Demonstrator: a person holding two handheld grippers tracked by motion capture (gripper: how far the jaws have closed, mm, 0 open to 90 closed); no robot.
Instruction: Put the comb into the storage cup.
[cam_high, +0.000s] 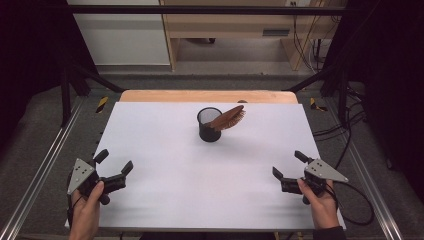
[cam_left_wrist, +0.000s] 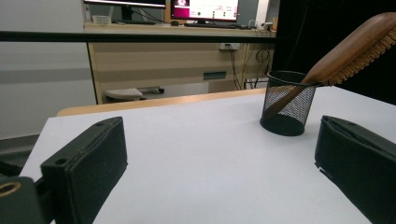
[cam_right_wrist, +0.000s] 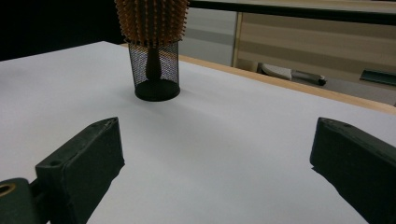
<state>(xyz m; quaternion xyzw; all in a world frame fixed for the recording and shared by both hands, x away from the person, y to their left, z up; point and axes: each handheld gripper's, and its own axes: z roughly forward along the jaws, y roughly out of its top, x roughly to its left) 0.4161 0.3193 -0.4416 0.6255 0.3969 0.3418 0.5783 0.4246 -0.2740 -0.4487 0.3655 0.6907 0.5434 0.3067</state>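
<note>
High view shows the left gripper (cam_high: 114, 160) held in a hand (cam_high: 86, 212) at the near left corner of the white table (cam_high: 160, 200), its jaws spread wide with nothing between them; its grey three-cornered plate sits on top, toward the table's left edge. Ahead of it and off to its right, well apart across bare table, stands a black mesh cup (cam_high: 209, 124); a wooden hairbrush (cam_high: 227, 118) rests in that cup with its handle down inside and its bristled head leaning out over the rim, away from the left gripper.

Left gripper view gives the same from low down: the two black jaws stand far apart over the bare white surface, grasping nothing; beyond the right-hand jaw the mesh cup (cam_left_wrist: 288, 103) stands upright on the table, and the hairbrush (cam_left_wrist: 355, 50) slants up and to the right out of it, bristles on its underside.

The right gripper (cam_high: 289, 163) is held in the other hand (cam_high: 320, 200) at the near right corner of the table, jaws likewise released and empty, its cable trailing off the table's edge behind it; the cup lies ahead of it and to its left, well apart. Right gripper view has its jaws wide over the plain surface; past the left-hand jaw the mesh cup (cam_right_wrist: 155, 71) stands with the hairbrush (cam_right_wrist: 152, 21) rising from it, bristles turned toward this gripper and the thin handle showing through the mesh.

Beyond the cup the table ends in a wooden edge (cam_high: 207, 95); farther off stands a pale wooden cabinet (cam_high: 235, 22).
</note>
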